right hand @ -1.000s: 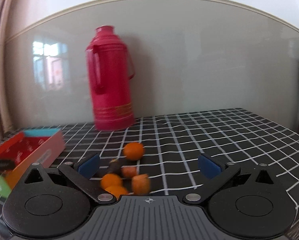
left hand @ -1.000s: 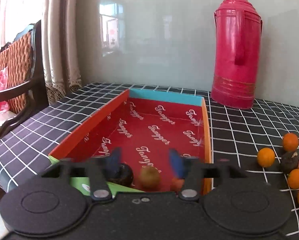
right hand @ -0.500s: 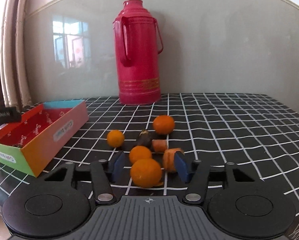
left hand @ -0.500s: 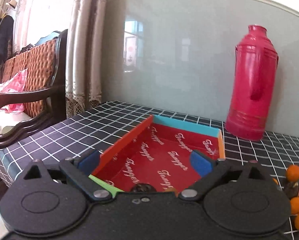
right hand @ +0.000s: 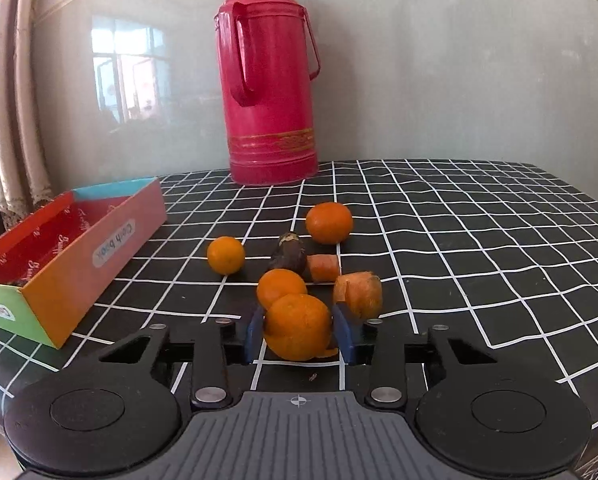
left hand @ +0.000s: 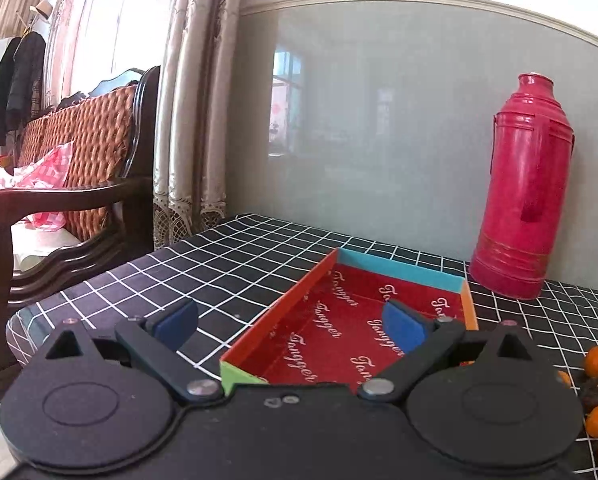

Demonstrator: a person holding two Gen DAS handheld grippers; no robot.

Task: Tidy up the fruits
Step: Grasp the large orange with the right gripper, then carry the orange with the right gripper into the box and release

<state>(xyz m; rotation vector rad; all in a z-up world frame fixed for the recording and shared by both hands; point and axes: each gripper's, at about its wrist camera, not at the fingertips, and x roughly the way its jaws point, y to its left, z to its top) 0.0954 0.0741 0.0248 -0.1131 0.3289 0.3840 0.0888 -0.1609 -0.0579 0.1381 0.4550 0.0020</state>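
My right gripper [right hand: 297,335] is shut on an orange [right hand: 297,326] at the near edge of the fruit pile. Behind it lie three more oranges [right hand: 281,286], [right hand: 225,255], [right hand: 329,223], a dark brown fruit [right hand: 287,257] and two carrot pieces [right hand: 359,294], [right hand: 324,267]. The colourful box [right hand: 79,256] with a red inside stands to the left. My left gripper [left hand: 291,326] is open and empty, raised over the near end of the box [left hand: 359,340]. The fruit pile [left hand: 597,362] shows at the far right of the left wrist view.
A tall red thermos [right hand: 269,100] stands at the back of the checked table [right hand: 459,240] against the wall. It also shows in the left wrist view [left hand: 525,200]. A wooden chair [left hand: 79,184] and curtains stand left of the table.
My right gripper closed on the nearest orange. My left gripper opened, drew back and rose from the box, leaving fruit inside.
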